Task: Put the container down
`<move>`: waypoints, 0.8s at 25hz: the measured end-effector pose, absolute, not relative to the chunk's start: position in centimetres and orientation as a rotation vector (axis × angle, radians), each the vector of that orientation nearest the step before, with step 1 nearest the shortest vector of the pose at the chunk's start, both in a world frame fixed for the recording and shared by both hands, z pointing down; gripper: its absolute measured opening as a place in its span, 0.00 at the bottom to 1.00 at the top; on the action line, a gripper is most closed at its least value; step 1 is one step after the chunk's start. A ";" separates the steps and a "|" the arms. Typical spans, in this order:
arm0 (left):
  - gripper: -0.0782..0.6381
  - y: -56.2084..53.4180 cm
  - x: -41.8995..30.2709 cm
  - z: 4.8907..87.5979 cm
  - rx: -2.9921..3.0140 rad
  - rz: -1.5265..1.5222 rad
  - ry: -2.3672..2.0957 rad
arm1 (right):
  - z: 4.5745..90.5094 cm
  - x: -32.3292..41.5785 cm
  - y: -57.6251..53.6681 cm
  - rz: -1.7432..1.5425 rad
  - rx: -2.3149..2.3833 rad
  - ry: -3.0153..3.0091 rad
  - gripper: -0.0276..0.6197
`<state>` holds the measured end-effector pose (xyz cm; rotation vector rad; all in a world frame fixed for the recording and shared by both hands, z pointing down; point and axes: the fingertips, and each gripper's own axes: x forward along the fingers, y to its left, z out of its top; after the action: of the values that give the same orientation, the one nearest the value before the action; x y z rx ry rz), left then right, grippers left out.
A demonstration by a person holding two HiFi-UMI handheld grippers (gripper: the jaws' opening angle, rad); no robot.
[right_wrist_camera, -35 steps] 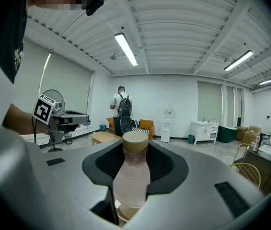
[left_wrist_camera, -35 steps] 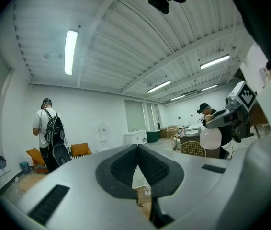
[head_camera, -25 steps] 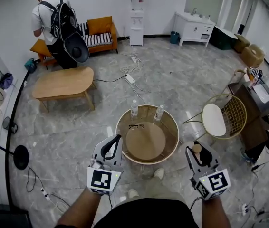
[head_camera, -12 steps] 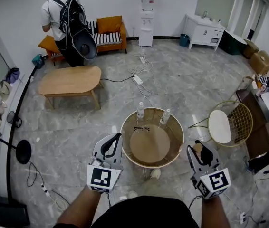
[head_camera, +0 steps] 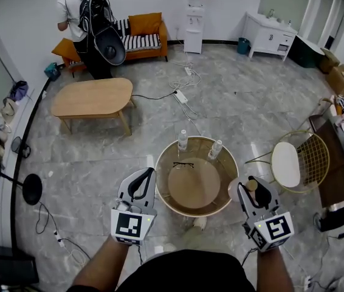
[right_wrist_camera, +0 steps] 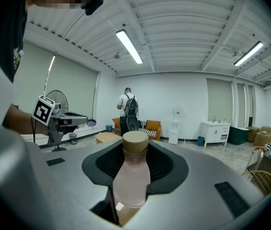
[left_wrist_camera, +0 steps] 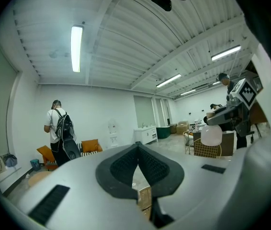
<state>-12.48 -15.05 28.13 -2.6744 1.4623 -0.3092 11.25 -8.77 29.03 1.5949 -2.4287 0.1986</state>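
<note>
Frosted pink under a tan cap, the container [right_wrist_camera: 133, 174] stands upright, clamped between the pads of my right gripper [head_camera: 251, 191]. It sits just off the right-hand rim of the round table [head_camera: 161, 163], not resting on it. My left gripper [head_camera: 147, 176] hangs near the table's left-hand rim, its jaws pressed together on nothing.

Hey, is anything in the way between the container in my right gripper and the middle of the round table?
Nothing visible blocks it. The container sits in the right gripper beside the round table's raised rim; two bottles and glasses lie at the far side.
</note>
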 end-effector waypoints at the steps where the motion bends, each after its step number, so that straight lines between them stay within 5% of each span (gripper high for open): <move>1: 0.13 -15.3 -12.3 28.3 -2.678 -0.305 1.466 | 29.2 11.3 -9.1 0.213 1.592 -2.437 0.27; 20: 0.13 -19.6 -11.0 31.4 -2.704 -0.352 1.486 | 33.3 11.2 -14.6 0.302 1.497 -2.435 0.27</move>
<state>-10.97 -19.65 31.42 -2.7038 1.4864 -0.3518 11.25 -14.59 33.30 1.4975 -2.4348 0.3017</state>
